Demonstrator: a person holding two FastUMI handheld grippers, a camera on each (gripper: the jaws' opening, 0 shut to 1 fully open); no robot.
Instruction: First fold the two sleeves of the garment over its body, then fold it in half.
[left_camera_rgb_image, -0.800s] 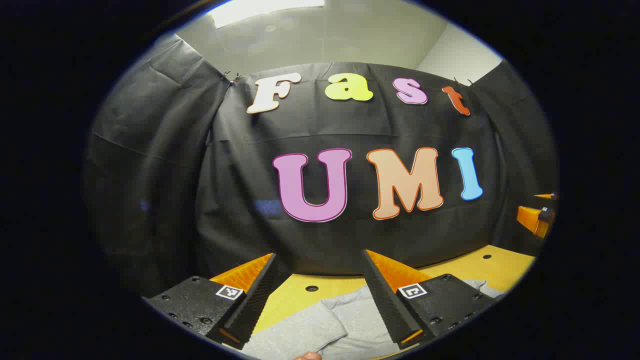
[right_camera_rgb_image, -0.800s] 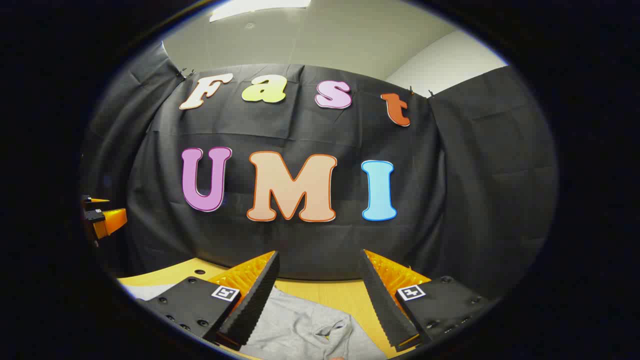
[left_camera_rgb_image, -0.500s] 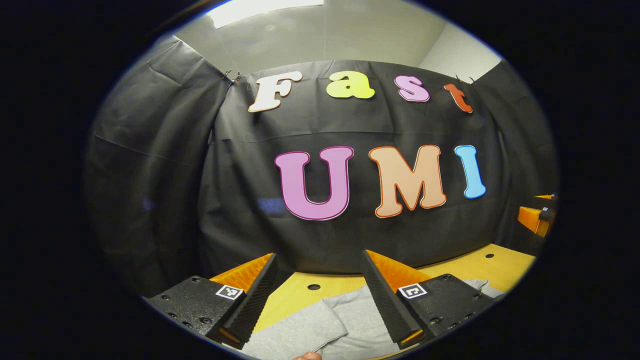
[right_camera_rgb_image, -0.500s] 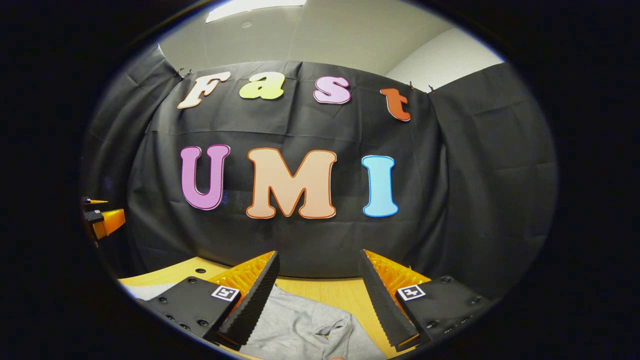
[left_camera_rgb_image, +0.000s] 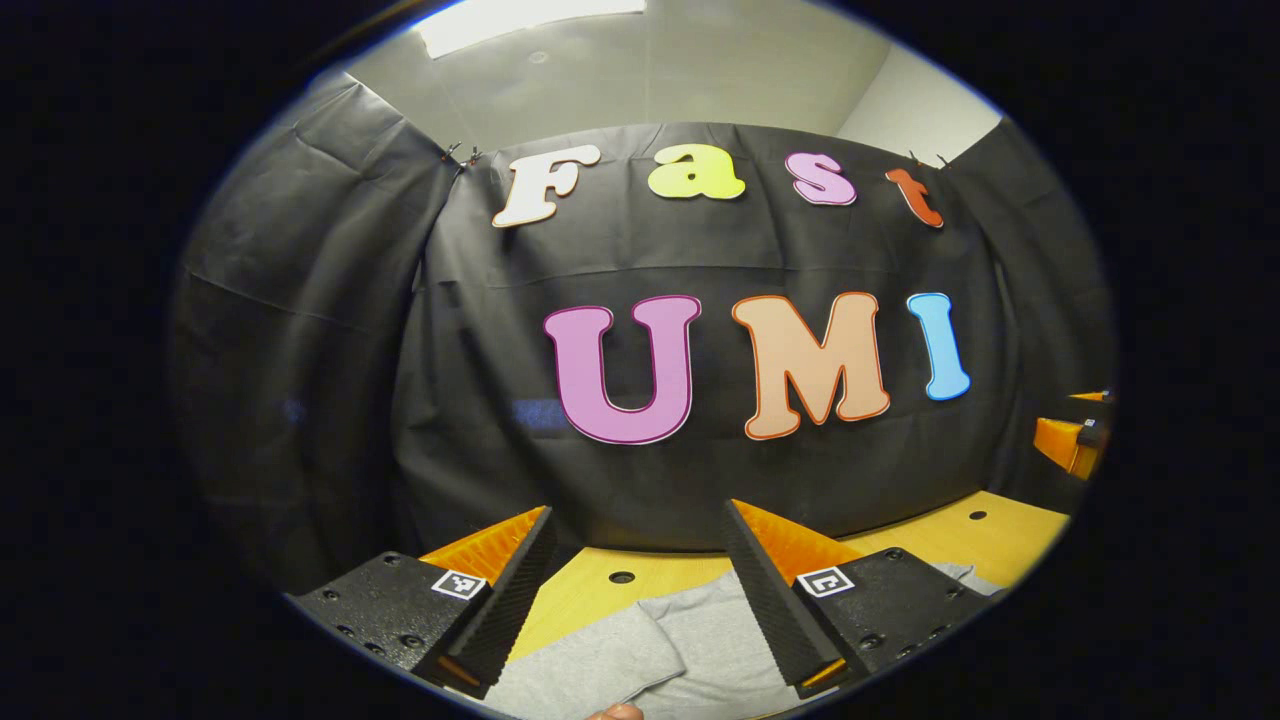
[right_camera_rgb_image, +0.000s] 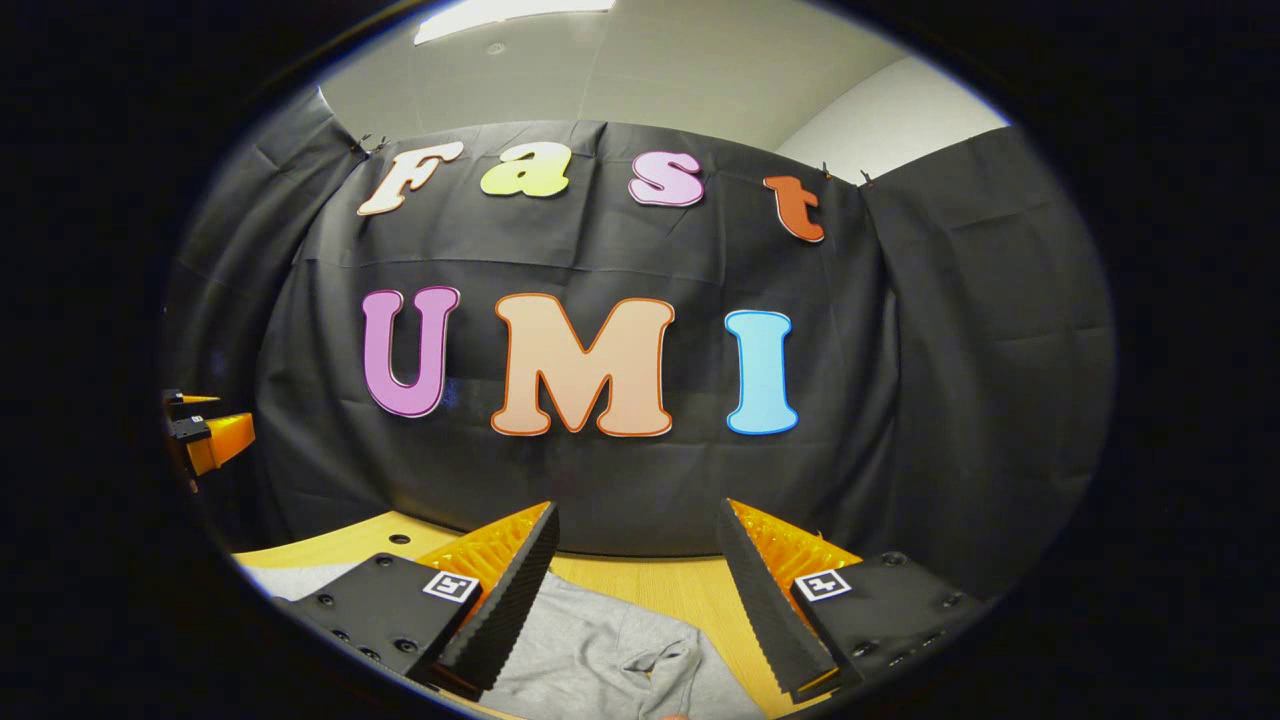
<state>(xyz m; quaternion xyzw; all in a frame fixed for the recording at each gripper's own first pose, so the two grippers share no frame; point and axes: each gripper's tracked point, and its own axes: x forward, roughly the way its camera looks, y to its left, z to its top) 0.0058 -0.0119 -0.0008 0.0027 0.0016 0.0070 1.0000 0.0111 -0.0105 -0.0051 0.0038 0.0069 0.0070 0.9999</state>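
A grey garment (left_camera_rgb_image: 660, 650) lies flat on the yellow wooden table (left_camera_rgb_image: 590, 595), seen low in the left gripper view between and below the fingers. My left gripper (left_camera_rgb_image: 640, 525) is open, held above the cloth with nothing between its fingers. In the right gripper view the same grey garment (right_camera_rgb_image: 610, 655) shows a rumpled fold near its far edge. My right gripper (right_camera_rgb_image: 635, 520) is open too, above the cloth and apart from it. The right gripper (left_camera_rgb_image: 1075, 440) appears at the far right edge of the left gripper view, and the left gripper (right_camera_rgb_image: 205, 435) at the far left of the right gripper view.
The black cloth wall stands close behind the table's far edge. The table top (right_camera_rgb_image: 660, 580) has small round holes (left_camera_rgb_image: 622, 577) near the back. A fingertip (left_camera_rgb_image: 615, 712) peeks in at the bottom of the left gripper view.
Both views shift only slightly; the grippers hover almost still above the garment, both staying open.
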